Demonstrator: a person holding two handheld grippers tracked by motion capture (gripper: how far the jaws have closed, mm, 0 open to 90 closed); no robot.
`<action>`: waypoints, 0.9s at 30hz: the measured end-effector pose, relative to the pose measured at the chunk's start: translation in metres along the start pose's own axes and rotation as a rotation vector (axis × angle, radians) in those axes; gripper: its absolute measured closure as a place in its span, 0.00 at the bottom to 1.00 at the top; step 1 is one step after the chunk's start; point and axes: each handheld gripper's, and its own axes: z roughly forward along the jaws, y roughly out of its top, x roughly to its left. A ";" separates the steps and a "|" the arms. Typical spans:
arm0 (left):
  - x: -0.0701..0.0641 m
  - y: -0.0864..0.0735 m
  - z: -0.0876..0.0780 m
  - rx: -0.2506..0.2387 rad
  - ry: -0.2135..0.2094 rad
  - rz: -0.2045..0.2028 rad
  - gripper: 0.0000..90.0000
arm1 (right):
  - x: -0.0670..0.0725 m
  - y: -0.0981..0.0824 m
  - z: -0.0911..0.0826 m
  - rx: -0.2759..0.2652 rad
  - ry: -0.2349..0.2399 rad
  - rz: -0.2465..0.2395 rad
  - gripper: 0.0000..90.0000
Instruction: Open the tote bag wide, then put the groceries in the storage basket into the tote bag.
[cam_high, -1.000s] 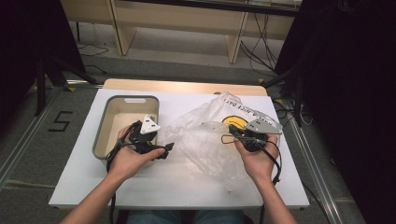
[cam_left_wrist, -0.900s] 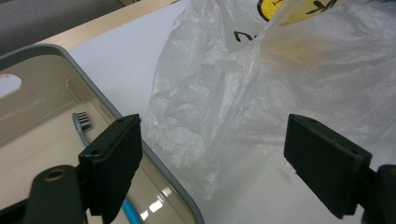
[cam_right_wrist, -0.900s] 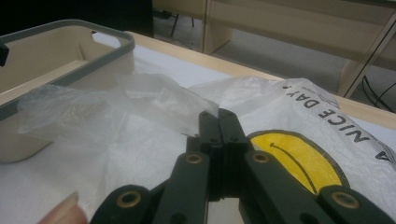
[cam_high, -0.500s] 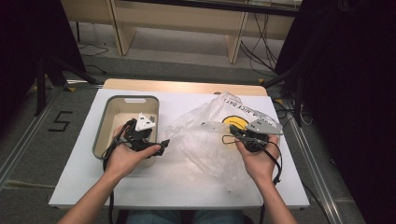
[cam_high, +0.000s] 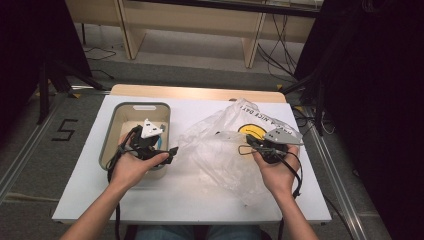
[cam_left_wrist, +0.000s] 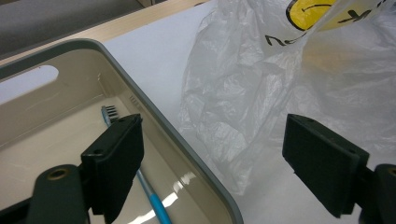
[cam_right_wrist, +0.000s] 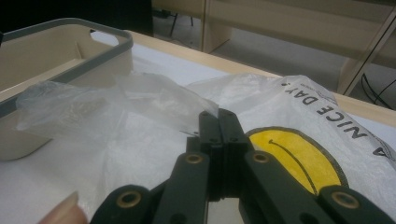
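Right gripper (cam_right_wrist: 218, 122) clamped on thin plastic bag (cam_high: 225, 150) edge, left gripper (cam_left_wrist: 215, 163) agape beside it over bin (cam_left_wrist: 196, 163) rim: light, limp, slippery; best pinched at gathered rim.

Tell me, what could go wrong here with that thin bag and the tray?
The right gripper pinches only a thin edge of the plastic bag, so the film might slip out or tear if pulled. The left gripper stands open over the rim of the tray; reaching for the toothbrush inside, a jaw could catch that rim.
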 end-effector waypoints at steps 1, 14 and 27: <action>0.001 0.000 0.000 0.002 0.002 0.000 0.23 | 0.000 0.000 0.000 0.000 0.000 0.000 1.00; 0.022 0.005 -0.002 0.011 0.051 -0.066 0.26 | 0.000 0.000 0.000 0.001 0.001 0.003 1.00; 0.055 0.008 0.025 0.121 0.120 -0.131 0.34 | 0.000 -0.003 0.000 0.012 0.000 0.001 1.00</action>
